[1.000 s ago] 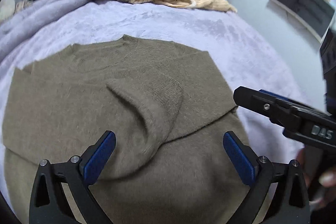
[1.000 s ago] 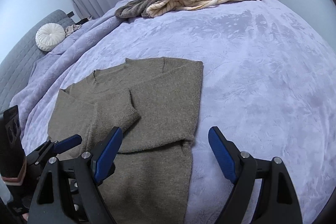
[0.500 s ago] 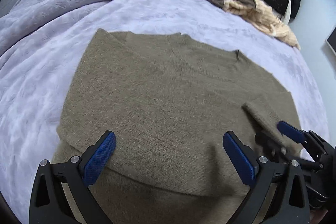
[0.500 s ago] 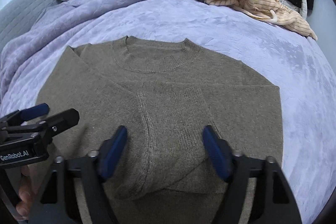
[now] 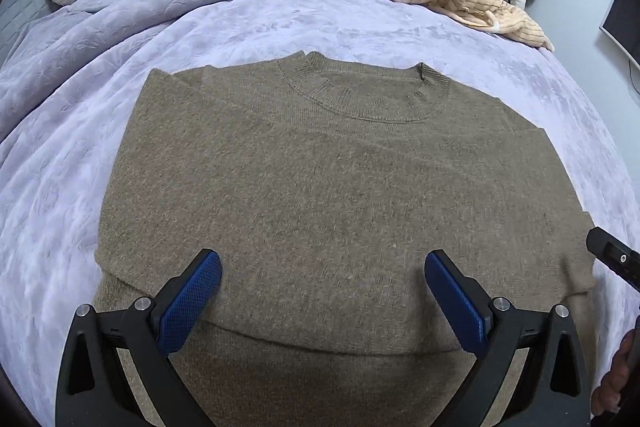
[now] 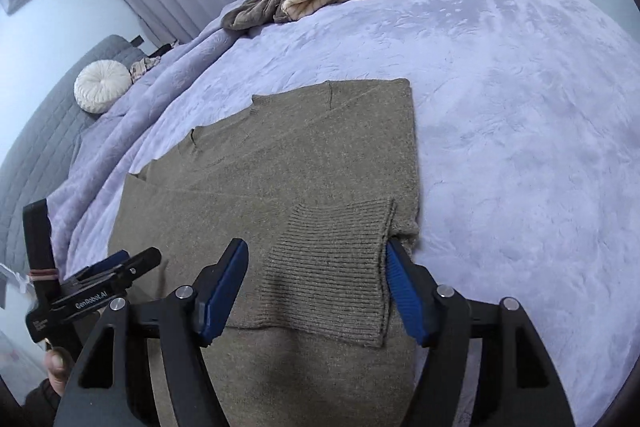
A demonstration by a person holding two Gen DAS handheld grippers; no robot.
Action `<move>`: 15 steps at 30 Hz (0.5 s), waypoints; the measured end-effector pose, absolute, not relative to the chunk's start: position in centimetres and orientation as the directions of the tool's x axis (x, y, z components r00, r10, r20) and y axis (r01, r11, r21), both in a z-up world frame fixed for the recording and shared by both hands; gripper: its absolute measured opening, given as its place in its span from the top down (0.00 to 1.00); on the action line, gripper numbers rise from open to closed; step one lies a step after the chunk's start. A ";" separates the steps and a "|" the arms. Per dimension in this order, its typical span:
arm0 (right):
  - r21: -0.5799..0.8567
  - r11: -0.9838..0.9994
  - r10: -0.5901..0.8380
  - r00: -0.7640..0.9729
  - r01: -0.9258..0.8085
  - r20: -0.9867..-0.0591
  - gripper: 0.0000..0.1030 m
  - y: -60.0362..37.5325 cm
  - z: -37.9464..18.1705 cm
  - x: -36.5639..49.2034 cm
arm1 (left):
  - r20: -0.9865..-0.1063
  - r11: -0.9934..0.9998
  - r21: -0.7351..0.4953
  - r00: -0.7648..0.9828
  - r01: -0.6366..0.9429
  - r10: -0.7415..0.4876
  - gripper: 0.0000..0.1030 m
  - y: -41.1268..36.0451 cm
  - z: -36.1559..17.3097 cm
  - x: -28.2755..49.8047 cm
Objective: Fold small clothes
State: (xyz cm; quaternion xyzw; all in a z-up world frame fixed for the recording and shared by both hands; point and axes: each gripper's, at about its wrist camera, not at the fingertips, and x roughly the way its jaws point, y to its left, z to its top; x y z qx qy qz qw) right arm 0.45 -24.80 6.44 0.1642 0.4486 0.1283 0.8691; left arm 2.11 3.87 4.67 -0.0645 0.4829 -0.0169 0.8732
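The sweater (image 5: 328, 195) lay flat on the bed (image 5: 60, 187), collar pointing away, long axis running toward the cameras. Left hand-held gripper (image 5: 322, 289) gaped empty; right hand-held gripper (image 6: 316, 287) was opening around the cuff (image 6: 332, 267).

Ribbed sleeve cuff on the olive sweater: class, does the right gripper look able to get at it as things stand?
Probably yes. The ribbed cuff lies flat on the olive sweater, right between the right gripper's opening fingers, with nothing covering it.
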 end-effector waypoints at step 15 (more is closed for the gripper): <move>0.177 0.978 0.210 0.581 -0.115 -0.786 0.95 -23.1 7.1 1.0 | -0.886 0.992 -0.086 0.462 -0.096 -0.032 0.01 5.0 2.6 4.9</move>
